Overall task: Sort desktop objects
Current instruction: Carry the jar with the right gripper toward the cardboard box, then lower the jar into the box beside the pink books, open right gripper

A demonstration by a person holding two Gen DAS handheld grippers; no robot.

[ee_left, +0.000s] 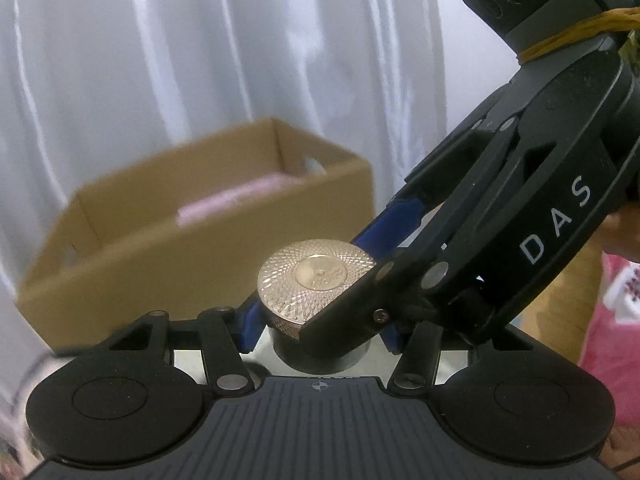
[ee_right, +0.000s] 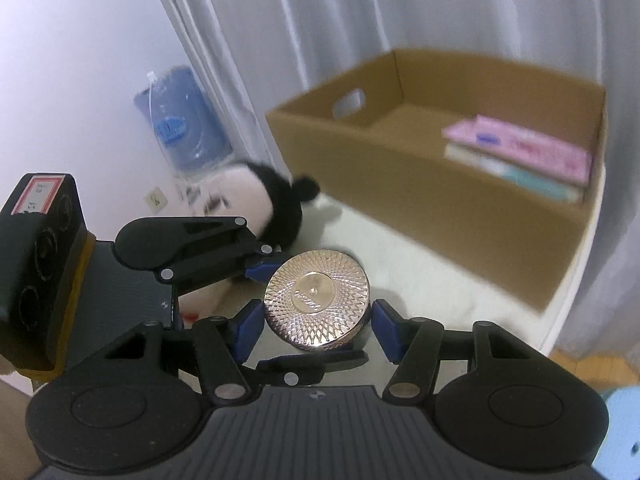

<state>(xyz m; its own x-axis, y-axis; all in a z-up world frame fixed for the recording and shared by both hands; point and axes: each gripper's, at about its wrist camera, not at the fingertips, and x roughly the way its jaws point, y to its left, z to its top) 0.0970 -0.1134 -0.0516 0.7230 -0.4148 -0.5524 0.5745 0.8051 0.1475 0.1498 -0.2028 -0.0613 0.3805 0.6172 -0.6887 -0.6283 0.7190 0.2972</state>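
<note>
Right now both my left fingers (ee_left: 316, 320) and right fingers (ee_right: 314, 330) are clamped on the round metal jar (ee_right: 317, 305) at lower centre, short of the cardboard box (ee_right: 440, 184), and uneven pulls could twist it loose.

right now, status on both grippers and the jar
Both grippers, left and right, clamped on round jar with patterned metallic lid. Jar airborne. Open brown cardboard box ahead, path clear.

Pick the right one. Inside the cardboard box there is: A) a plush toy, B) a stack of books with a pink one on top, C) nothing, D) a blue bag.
B: the right wrist view shows a pink book on others inside the cardboard box.
</note>
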